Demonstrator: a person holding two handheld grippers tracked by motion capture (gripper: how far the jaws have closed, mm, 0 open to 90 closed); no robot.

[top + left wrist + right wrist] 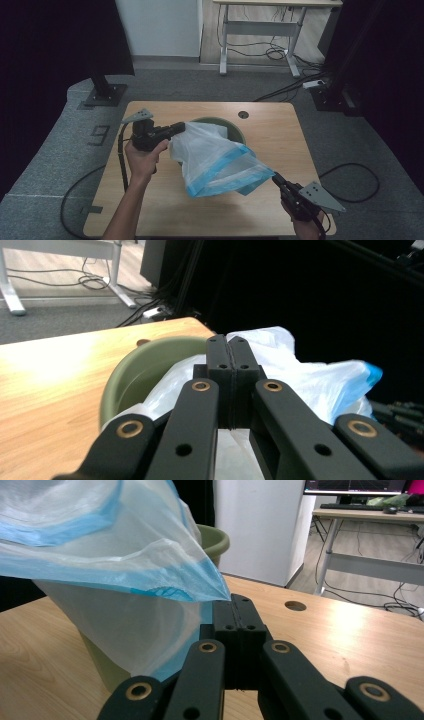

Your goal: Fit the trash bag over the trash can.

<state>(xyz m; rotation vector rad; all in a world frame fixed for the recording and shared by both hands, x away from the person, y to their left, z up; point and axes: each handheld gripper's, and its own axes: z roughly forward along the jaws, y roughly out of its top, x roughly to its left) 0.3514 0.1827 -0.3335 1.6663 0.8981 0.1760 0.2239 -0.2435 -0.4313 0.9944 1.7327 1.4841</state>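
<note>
L gripper (181, 128) is clamped on plastic bag (212, 157) over green bin (235, 129) nr tabletop (150, 210) far edge; R gripper (276, 178), nr front-right corner, is clamped on bag's blue-edged corner, stretched btwn both.

The worktop (150, 210) is light wood with a round hole (243, 114) near its far edge. It stands on a grey carpet (45, 165). Black curtains (50, 40) hang on both sides, and a black stand (104, 92) sits by the left one. A white wall (160, 25) is at the back. Beside it is a desk (260, 25) with white legs, and black cables (280, 52) lie on the floor under it.
</note>
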